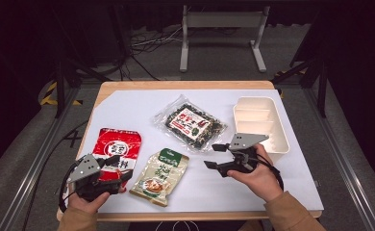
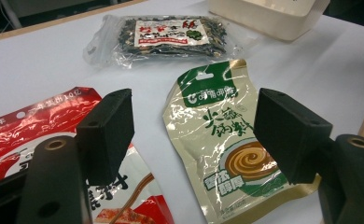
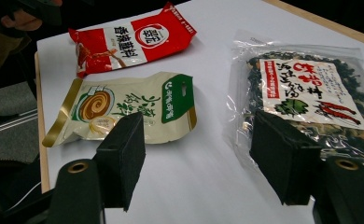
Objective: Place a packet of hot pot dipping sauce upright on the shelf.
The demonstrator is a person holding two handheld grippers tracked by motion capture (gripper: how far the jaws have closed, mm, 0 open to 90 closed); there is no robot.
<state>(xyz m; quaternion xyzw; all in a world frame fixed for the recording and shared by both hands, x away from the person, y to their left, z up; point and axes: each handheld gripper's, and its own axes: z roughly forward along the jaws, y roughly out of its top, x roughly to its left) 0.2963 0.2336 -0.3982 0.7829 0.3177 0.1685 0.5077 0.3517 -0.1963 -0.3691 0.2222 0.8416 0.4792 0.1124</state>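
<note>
Both claws stand released and empty: the left claw hovers over the lower end of the red packet at the tabletop's near left, while the right claw points at the clear seaweed bag, which lies flat mid-tabletop, just beside the white bin. A green-and-gold pouch lies between the two claws. Closing on the bag's slick, loose film risks pinching only plastic, so the bag could slip or sag out. Coming in too low could shove it against the bin instead.
</note>
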